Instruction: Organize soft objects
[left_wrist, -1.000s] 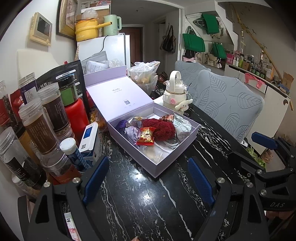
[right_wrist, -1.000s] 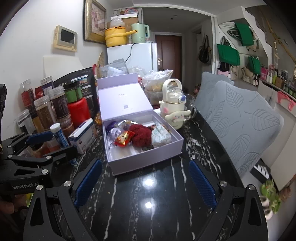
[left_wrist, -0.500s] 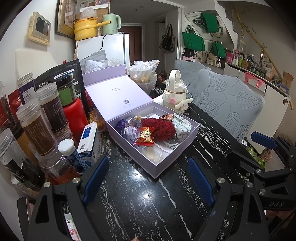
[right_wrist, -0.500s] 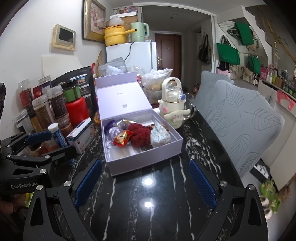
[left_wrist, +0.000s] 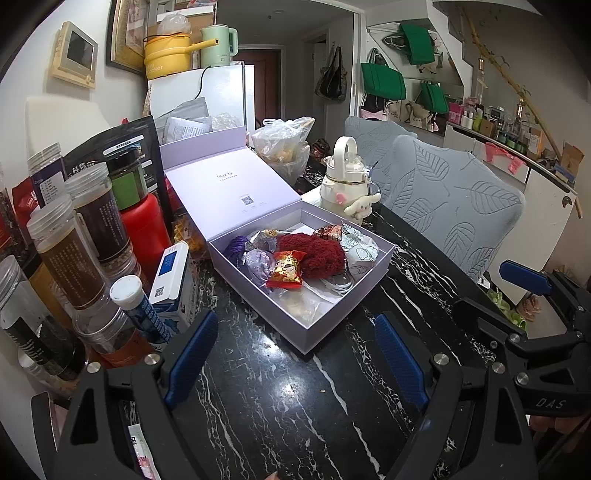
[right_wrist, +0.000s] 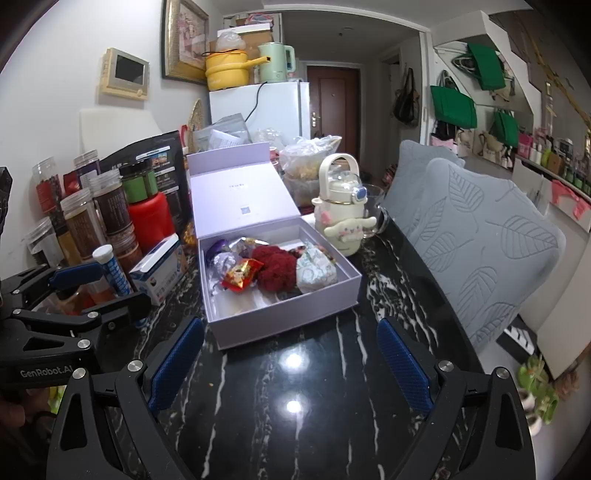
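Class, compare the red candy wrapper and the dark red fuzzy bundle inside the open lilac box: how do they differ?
The red candy wrapper is glossy, with a printed picture and gold; the dark red fuzzy bundle is matte, plain and woolly. The wrapper is flat and small; the bundle is bulkier and rounded. The wrapper is bright red; the bundle is darker. Both lie side by side, touching, in the lilac box.

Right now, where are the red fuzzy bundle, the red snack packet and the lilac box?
red fuzzy bundle (left_wrist: 317, 254), left wrist view, its middle
red snack packet (right_wrist: 242, 275), right wrist view, its printed front
lilac box (right_wrist: 284, 323), right wrist view, its near wall
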